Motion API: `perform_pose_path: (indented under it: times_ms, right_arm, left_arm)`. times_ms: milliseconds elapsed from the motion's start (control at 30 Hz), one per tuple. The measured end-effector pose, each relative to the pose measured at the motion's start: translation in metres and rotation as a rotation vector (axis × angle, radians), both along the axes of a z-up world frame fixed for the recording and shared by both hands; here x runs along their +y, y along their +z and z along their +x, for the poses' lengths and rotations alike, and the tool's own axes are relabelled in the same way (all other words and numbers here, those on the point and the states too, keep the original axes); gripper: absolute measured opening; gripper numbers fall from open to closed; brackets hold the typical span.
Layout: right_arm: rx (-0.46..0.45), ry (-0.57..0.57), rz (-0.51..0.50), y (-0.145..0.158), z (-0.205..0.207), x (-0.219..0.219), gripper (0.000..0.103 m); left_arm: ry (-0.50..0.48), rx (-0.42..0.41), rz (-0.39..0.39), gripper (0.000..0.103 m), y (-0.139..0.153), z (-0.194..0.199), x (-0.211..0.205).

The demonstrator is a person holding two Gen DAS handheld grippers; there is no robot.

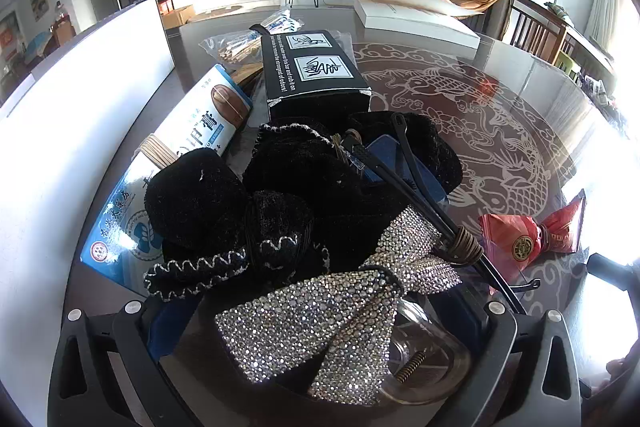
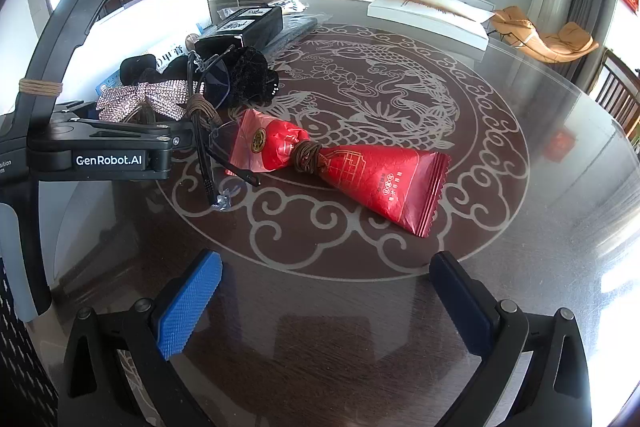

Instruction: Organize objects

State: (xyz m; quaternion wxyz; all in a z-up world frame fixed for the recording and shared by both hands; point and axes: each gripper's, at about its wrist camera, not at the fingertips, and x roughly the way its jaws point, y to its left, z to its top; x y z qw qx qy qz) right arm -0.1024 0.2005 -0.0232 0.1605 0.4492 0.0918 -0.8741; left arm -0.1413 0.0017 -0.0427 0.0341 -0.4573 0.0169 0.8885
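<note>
Hovering with both grippers spread wide and pinching nothing, the right gripper [image 2: 326,303] faces the red snack packet [image 2: 360,171] lying mid-table just right of the glasses [image 2: 208,131]; light, crinkly, probably slippery, so grabbing its cord-tied waist [image 2: 308,155] looks safest.

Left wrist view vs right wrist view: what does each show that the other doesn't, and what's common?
Left wrist only: a clear hair clip with a spring under the rhinestone bow, and the long blue-and-white box in full.

Right wrist only: the left gripper's body from the side, and the right gripper with jaws open over bare glass tabletop.

Both: the bow, glasses, black box, red packets tied with cord, and the fish pattern under the glass.
</note>
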Motion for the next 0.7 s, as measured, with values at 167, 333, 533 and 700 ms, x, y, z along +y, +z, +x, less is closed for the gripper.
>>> perform_pose_path:
  times_ms: [167, 333, 533, 700]
  right_arm:
    - [0.0, 0.0, 0.0, 0.0, 0.0001, 0.0001, 0.103]
    - [0.001, 0.001, 0.0, 0.0, 0.0002, 0.0001, 0.103]
    - [0.001, 0.0, 0.0, 0.0001, 0.0004, 0.0, 0.103]
    - [0.001, 0.0, 0.0, 0.0002, 0.0007, 0.0, 0.103]
  left_arm:
    - [0.003, 0.0, 0.0, 0.103, -0.0002, 0.0003, 0.0002]
    - [0.004, 0.0, 0.0, 0.103, -0.0003, 0.0006, 0.0003]
    - [0.005, 0.0, 0.0, 0.103, -0.0003, 0.0009, 0.0005]
    - [0.007, 0.0, 0.0, 0.103, -0.0002, 0.0011, 0.0006]
